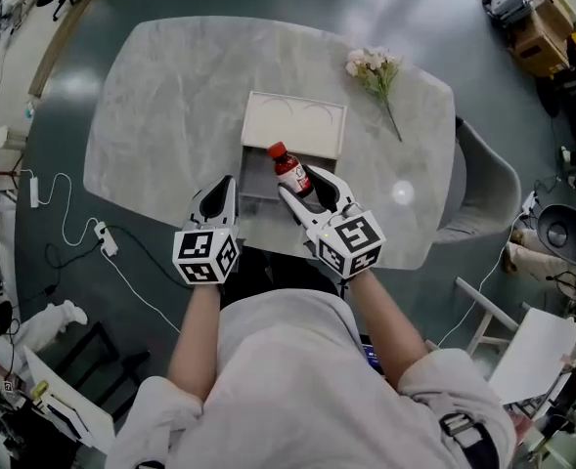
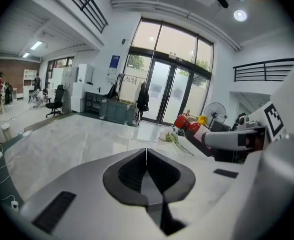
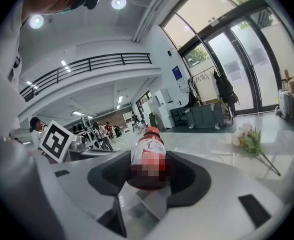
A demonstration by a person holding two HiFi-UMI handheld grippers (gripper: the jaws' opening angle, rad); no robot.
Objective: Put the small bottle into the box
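Note:
A small bottle (image 1: 290, 170) with a red cap and red label is held in my right gripper (image 1: 309, 188), whose jaws are shut on its body. It hangs tilted over the near right part of the open white box (image 1: 256, 178), cap pointing away from me. In the right gripper view the bottle (image 3: 148, 154) sits between the dark pads (image 3: 190, 180). The box's lid (image 1: 294, 123) lies behind the tray. My left gripper (image 1: 226, 189) rests by the box's left side, shut and empty; its jaws (image 2: 147, 154) meet in a line. From there the bottle (image 2: 188, 125) shows at right.
The box stands on a grey marble table (image 1: 160, 96). A sprig of pale flowers (image 1: 376, 71) lies at the table's far right. A grey chair (image 1: 488, 179) stands off the right edge. White cables (image 1: 72, 225) trail on the floor at left.

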